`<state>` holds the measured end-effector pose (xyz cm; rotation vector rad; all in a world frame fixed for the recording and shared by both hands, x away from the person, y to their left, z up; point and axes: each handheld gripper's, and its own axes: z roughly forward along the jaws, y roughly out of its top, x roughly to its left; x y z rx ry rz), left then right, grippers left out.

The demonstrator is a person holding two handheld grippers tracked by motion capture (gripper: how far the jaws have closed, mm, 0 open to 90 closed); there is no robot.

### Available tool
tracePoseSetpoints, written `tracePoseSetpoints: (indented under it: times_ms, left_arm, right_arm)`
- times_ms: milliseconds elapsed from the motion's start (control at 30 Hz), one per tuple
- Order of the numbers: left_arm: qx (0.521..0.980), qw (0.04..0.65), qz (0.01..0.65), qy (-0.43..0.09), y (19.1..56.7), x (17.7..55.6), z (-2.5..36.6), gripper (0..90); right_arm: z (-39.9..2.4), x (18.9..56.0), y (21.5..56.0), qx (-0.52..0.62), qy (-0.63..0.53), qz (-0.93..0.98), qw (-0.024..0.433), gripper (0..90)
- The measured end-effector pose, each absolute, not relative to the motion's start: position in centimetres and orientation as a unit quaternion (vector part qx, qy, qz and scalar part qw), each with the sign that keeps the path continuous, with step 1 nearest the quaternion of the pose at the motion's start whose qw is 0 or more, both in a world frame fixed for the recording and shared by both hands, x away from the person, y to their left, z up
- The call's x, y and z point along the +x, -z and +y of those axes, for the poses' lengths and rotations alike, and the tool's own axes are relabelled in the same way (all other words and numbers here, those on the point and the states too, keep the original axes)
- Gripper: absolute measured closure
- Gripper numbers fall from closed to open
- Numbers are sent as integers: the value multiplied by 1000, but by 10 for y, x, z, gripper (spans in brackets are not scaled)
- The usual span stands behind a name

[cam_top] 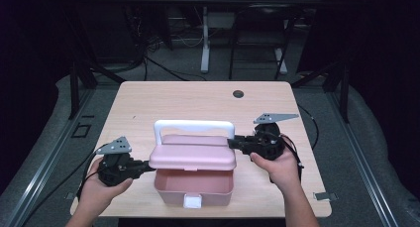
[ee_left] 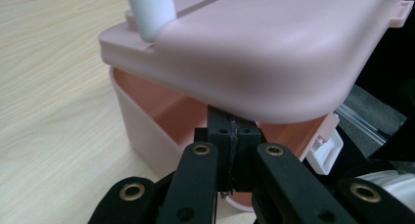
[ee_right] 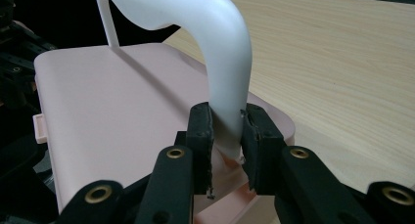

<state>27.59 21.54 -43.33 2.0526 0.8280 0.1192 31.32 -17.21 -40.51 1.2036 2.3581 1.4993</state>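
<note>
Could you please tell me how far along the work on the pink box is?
Done: the white latch is undone and the pink lid stands lifted off the box. In hand: the right gripper clamps the white handle; the left gripper sits shut under the lid's edge. Left: probably swinging the lid fully open.

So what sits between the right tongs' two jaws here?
The white plastic handle of the pink plastic box lid; the right tongs clamp its lower end, seen in the right gripper view.

box (cam_top: pixel 193 187) near table (cam_top: pixel 148 98) front edge | lid (cam_top: pixel 193 157) above box | handle (cam_top: pixel 194 124) on lid
</note>
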Motion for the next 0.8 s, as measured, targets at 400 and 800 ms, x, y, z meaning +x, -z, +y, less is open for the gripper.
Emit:
tracePoseSetpoints:
  times_ms: [400,800]
  left_arm:
    - [836,443,320,-43,432,273,205,898]
    - [836,446,315,-46,429,271,205,897]
  right_arm:
    - [-173,313,406,397,-491,774,47,747]
    - [-181,308,405,412,-494,762,68,730]
